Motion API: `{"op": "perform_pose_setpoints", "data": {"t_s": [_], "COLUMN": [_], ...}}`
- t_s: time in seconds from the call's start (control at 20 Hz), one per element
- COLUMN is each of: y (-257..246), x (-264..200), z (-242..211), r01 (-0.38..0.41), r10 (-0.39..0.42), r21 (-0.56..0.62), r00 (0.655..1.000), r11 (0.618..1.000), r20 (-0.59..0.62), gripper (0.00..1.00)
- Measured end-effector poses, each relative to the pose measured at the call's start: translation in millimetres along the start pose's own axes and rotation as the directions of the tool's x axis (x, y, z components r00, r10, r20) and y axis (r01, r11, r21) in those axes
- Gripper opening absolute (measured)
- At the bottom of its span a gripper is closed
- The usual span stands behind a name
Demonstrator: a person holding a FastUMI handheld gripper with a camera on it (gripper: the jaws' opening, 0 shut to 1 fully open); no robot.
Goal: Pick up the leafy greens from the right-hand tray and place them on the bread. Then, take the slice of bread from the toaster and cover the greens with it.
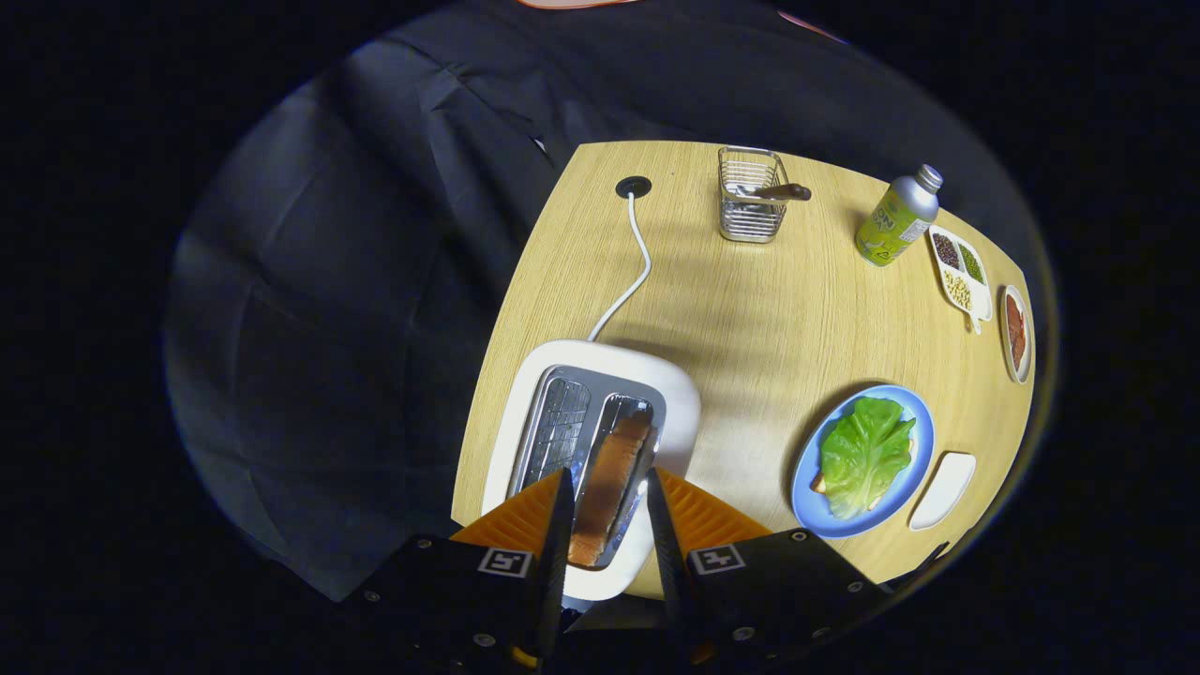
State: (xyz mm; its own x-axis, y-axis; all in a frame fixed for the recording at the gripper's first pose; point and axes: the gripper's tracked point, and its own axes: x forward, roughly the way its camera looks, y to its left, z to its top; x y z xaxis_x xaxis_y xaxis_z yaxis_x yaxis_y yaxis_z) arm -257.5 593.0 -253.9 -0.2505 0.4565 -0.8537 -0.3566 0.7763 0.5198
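Fingers (561, 525) of my gripper (607, 525) spread apart, straddling bread slice (609, 483) standing in toaster (675, 394) slot; no contact visible, so nothing grasped yet. Greens (862, 455) already lie on bread on blue plate (923, 441), off to my right w/ empty white tray (942, 489) beside it. Step 2 underway, I reckon. Next: drop lower, pinch slice, lift straight up.

The table (750, 309) looks like pale wood with a fine matt grain. The toaster (600, 375) has a smooth white shell, seemingly plastic, and a shiny metal top with wire slots. The basket (750, 202) is bright metal wire. The bottle (897, 220) looks metallic. The blue plate (923, 427) is smooth and glossy.
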Motion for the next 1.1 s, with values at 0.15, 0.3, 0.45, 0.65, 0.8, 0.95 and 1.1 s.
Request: {"op": "perform_pose_setpoints", "data": {"t_s": [0.15, 0.3, 0.45, 0.65, 0.8, 0.95, 1.1], "y": [0, -2, -2, 1, -8, -23, -41], "x": [9, 14, 11, -11, -41, -71, -95], "z": [-1, -2, -2, -7, 0, 6, 7], "r01": [0.021, 0.040, 0.023, -0.070, -0.147, -0.220, -0.295], "r10": [-0.021, -0.040, -0.023, 0.070, 0.142, 0.203, 0.263], "r21": [0.008, 0.013, 0.026, 0.007, 0.038, 0.082, 0.113], "r00": [1.000, 0.999, 1.000, 0.997, 0.983, 0.962, 0.936], "r11": [1.000, 0.999, 0.999, 0.998, 0.988, 0.972, 0.949], "r20": [-0.014, -0.013, 0.006, 0.043, 0.113, 0.181, 0.234], "gripper": [0.38, 0.31, 0.23, 0.15, 0.15, 0.15, 0.12]}}
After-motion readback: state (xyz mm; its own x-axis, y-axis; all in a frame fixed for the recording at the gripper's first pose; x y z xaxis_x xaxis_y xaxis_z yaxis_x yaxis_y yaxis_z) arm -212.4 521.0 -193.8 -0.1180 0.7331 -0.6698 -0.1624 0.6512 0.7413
